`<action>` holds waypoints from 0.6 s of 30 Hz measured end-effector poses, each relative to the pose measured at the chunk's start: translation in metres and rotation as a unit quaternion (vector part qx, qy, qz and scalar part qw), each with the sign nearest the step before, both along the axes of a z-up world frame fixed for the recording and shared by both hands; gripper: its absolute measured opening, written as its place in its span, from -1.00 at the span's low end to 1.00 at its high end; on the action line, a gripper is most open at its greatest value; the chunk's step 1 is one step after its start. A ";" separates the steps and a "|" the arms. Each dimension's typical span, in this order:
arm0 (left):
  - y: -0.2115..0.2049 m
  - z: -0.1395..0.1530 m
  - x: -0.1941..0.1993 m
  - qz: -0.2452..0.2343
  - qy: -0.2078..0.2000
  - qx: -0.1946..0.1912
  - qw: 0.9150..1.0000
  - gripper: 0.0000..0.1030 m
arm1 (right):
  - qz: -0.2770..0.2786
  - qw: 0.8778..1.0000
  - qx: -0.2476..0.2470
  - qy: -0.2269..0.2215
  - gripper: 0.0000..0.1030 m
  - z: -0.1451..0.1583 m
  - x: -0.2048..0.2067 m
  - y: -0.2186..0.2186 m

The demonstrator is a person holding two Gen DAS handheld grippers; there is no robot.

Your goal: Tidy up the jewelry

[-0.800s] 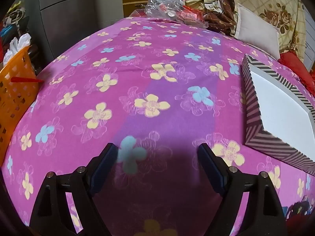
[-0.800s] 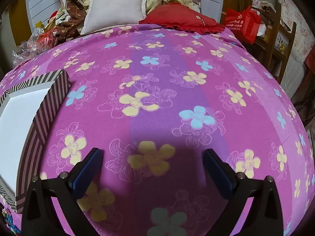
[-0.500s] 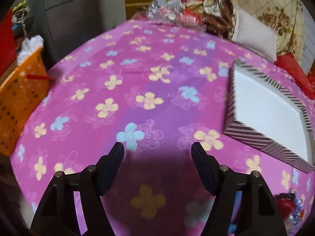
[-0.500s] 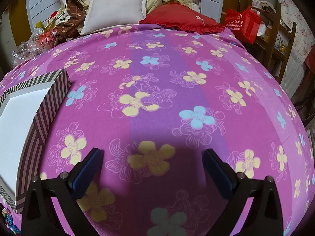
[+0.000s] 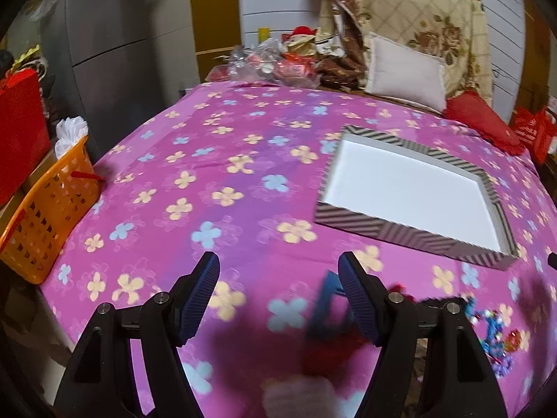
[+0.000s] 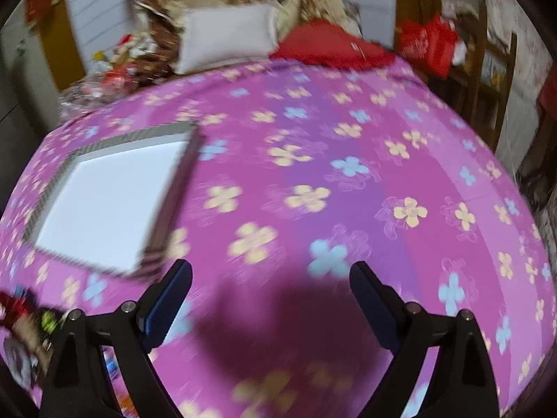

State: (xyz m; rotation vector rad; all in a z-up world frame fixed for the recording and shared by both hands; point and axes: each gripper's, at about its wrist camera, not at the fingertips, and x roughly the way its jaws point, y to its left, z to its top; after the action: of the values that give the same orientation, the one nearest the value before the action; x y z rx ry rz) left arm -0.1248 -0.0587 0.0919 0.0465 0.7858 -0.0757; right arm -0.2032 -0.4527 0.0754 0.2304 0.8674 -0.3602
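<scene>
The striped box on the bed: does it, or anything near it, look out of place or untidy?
The striped box lies flat and open, its white inside empty. The jewelry lies in a loose, mixed heap on the flowered bedspread, near its front edge and outside the box. It is blurred, so single pieces cannot be told apart. Nothing looks spilled or damaged.

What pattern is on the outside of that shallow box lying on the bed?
The box has black-and-white diagonal stripes outside, plain white inside; clearest in the left wrist view.
</scene>
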 end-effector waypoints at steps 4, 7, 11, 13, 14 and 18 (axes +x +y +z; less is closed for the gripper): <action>-0.012 0.001 -0.014 -0.011 0.000 -0.005 1.000 0.37 | 0.031 0.999 0.011 -0.020 0.84 0.014 -0.019 0.047; -0.020 0.002 -0.025 -0.015 -0.004 0.000 1.000 0.37 | 0.053 0.998 0.014 -0.033 0.84 0.022 -0.027 0.079; -0.027 0.003 -0.037 -0.018 -0.006 -0.001 1.000 0.37 | 0.075 0.996 0.005 -0.043 0.84 0.026 -0.035 0.115; -0.029 0.003 -0.041 -0.022 -0.007 0.002 1.000 0.37 | 0.078 0.996 0.011 -0.050 0.84 0.029 -0.039 0.125; -0.032 0.003 -0.044 -0.023 -0.008 0.005 1.000 0.37 | 0.084 0.995 0.019 -0.052 0.84 0.029 -0.041 0.130; -0.033 0.003 -0.053 -0.029 -0.009 0.006 1.000 0.37 | 0.098 0.994 0.026 -0.049 0.84 0.026 -0.046 0.146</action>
State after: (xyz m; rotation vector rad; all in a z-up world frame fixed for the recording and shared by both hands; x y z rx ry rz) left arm -0.1775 -0.0922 0.0952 0.0810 0.7665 -0.1253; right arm -0.2491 -0.3067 0.1019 0.2074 0.7956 -0.1430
